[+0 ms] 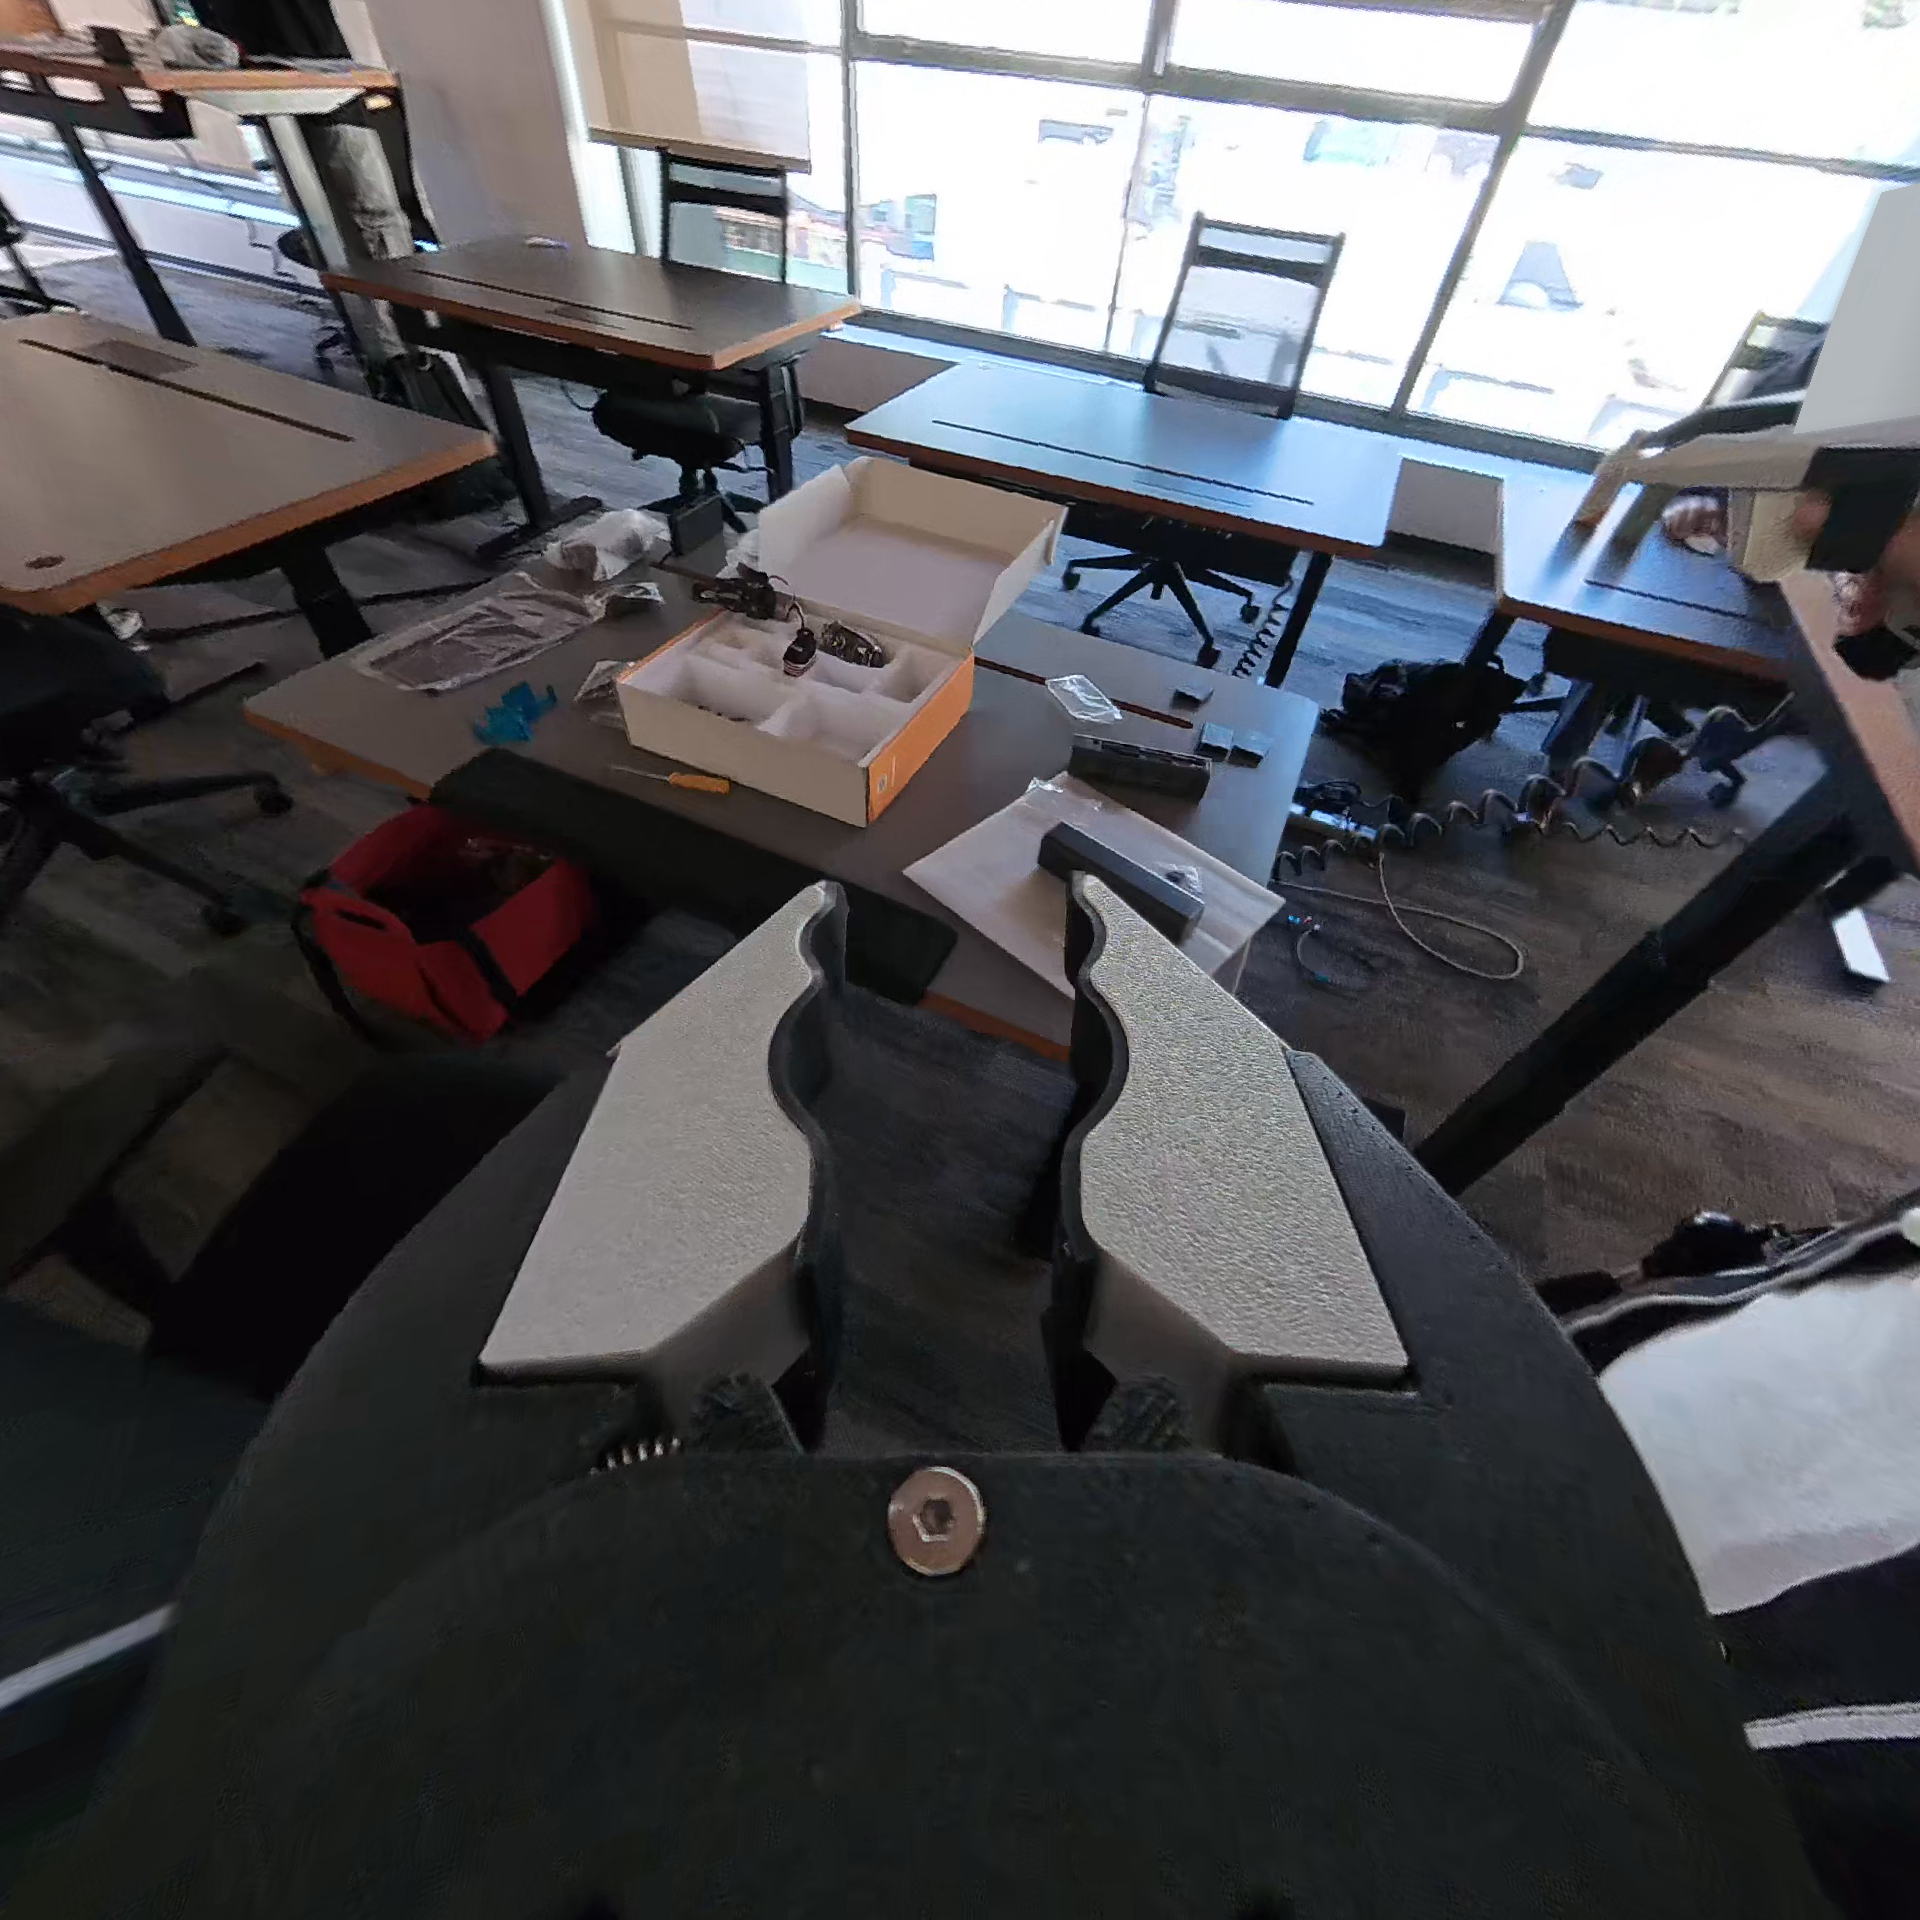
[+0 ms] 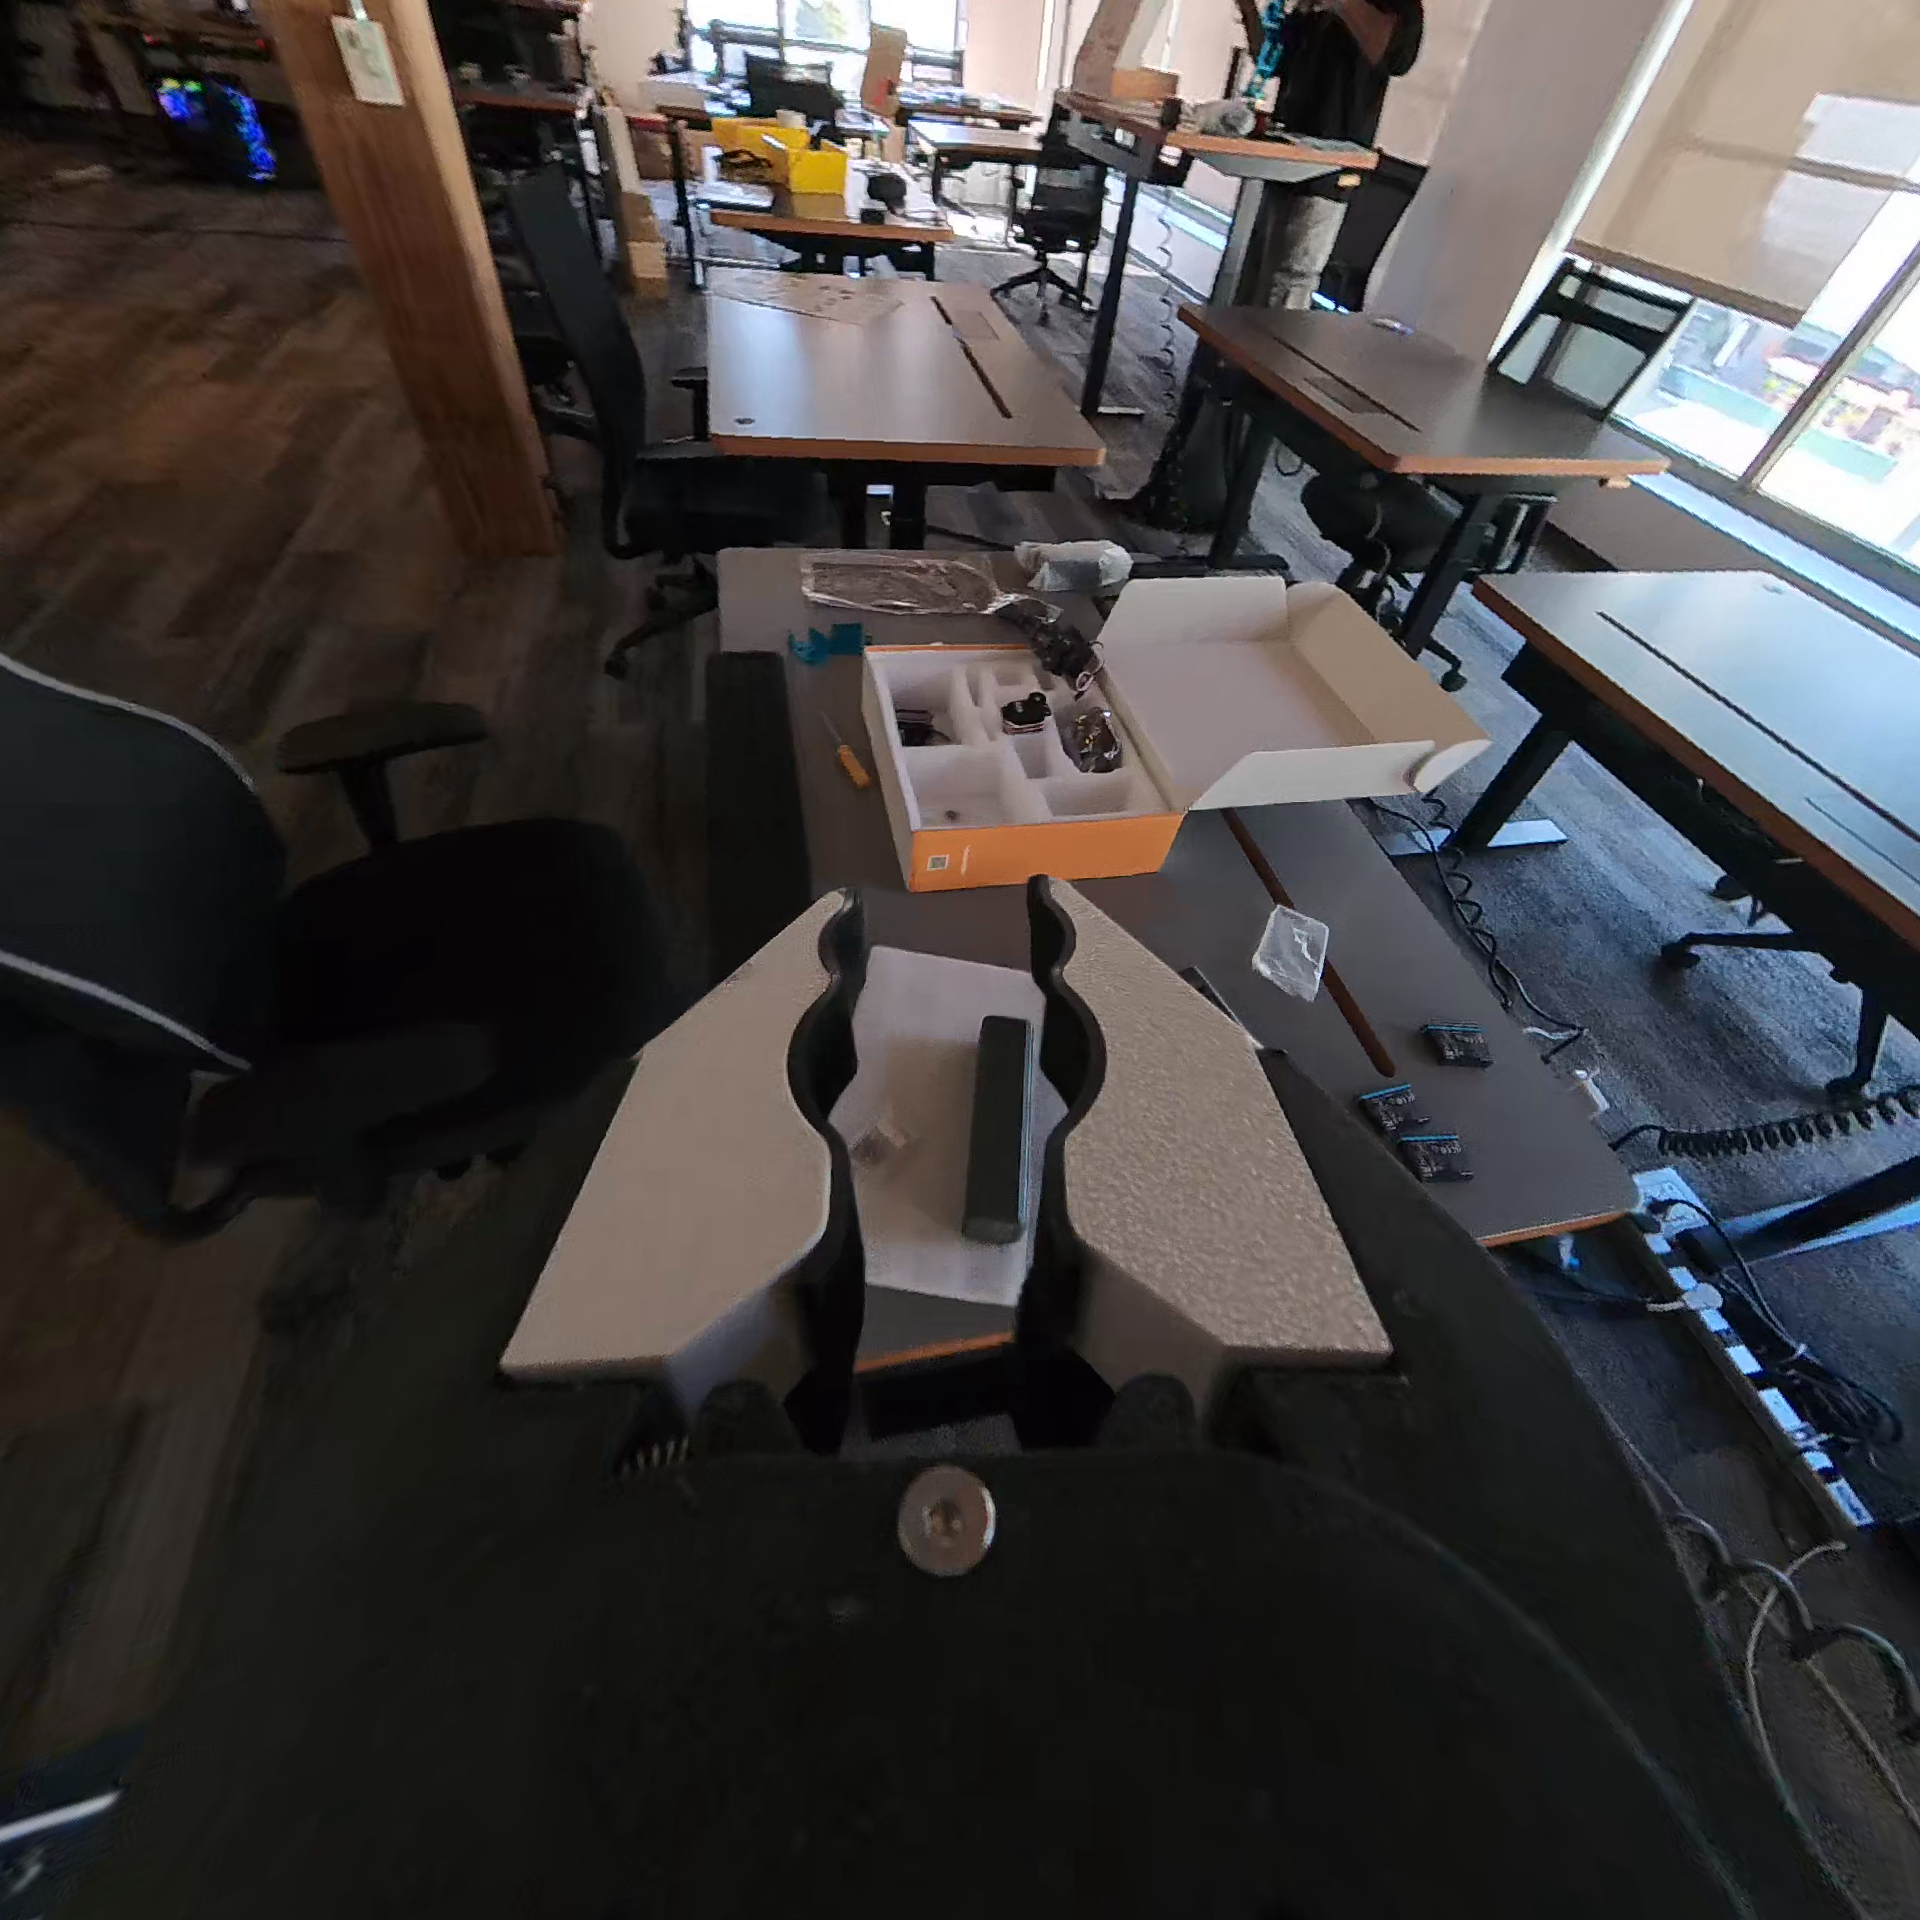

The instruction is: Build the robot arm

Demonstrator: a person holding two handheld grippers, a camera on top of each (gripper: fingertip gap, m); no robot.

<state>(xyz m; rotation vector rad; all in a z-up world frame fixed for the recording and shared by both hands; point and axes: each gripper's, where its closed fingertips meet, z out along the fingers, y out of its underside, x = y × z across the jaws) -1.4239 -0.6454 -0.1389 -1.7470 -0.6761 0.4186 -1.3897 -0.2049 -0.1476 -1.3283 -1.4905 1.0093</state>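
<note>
Hovering grippers (image 1: 951,904) (image 2: 945,904) (both agape)

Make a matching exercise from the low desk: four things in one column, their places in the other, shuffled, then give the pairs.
Things:
1. black bar
2. screwdriver
3. blue part
4. open box

Places:
A. far end of the desk, beside a clear bag
B. mid-desk, lid folded back
C. on the white sheet, seen between the right gripper fingers
D. just left of the box

Pairs: 1-C, 2-D, 3-A, 4-B
</note>
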